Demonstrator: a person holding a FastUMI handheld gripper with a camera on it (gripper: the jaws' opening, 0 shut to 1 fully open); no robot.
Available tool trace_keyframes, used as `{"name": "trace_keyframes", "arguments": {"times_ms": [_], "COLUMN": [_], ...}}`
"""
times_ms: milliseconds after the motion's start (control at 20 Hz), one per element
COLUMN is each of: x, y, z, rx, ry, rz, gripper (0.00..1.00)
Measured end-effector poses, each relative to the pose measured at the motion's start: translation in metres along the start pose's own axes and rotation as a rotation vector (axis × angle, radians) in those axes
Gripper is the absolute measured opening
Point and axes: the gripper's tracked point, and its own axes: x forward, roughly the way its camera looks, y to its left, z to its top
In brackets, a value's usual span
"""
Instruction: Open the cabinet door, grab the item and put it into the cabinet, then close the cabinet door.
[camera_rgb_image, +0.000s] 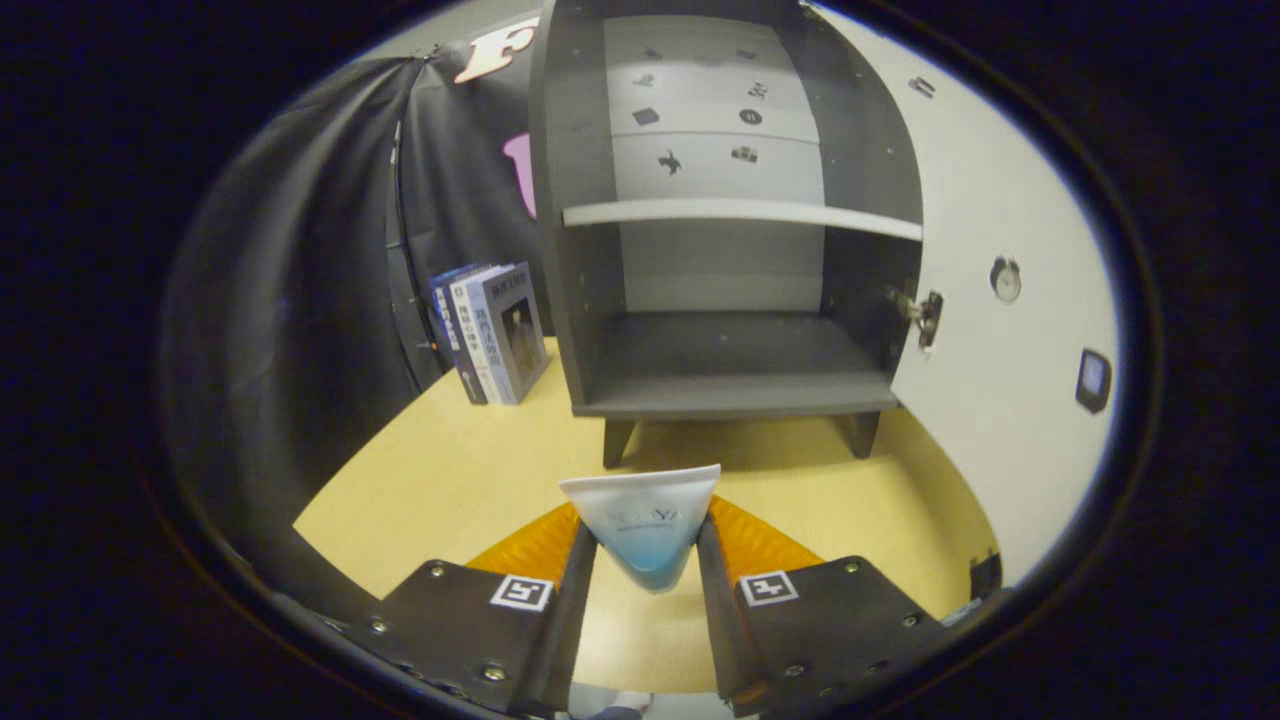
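Gripper (648, 560) at bottom centre, level, pointing straight at the cabinet; both fingers (578, 570) clamped on a white-and-blue squeeze tube (648, 530), crimped end up, held above the yellow tabletop (440, 470). Beyond it, centre frame: dark grey cabinet (730, 390) on short legs, white shelf (740, 212) inside, white door (1000, 330) swung open to the right. Books (495, 330) stand left of it, against the booth wall

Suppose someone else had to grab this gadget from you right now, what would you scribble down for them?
Gripper: shut on the tube, which stands between its fingers, wide crimped end up.
Cabinet: just ahead on the table, door swung open, lower compartment and shelf bare. Books stand beside it.
Done: door opened, tube picked up.
Left: set tube inside, let go, shut the door.
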Motion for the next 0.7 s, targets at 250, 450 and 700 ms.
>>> {"name": "trace_keyframes", "arguments": {"times_ms": [250,450,700], "x": [-0.005,0.015,0.064], "y": [-0.023,-0.041,-0.054], "z": [0.109,0.198,0.271], "rx": [-0.015,-0.021,-0.014], "ry": [-0.101,-0.182,-0.258], "rz": [-0.019,-0.032,-0.054], "gripper": [0.53,0.53,0.53]}}
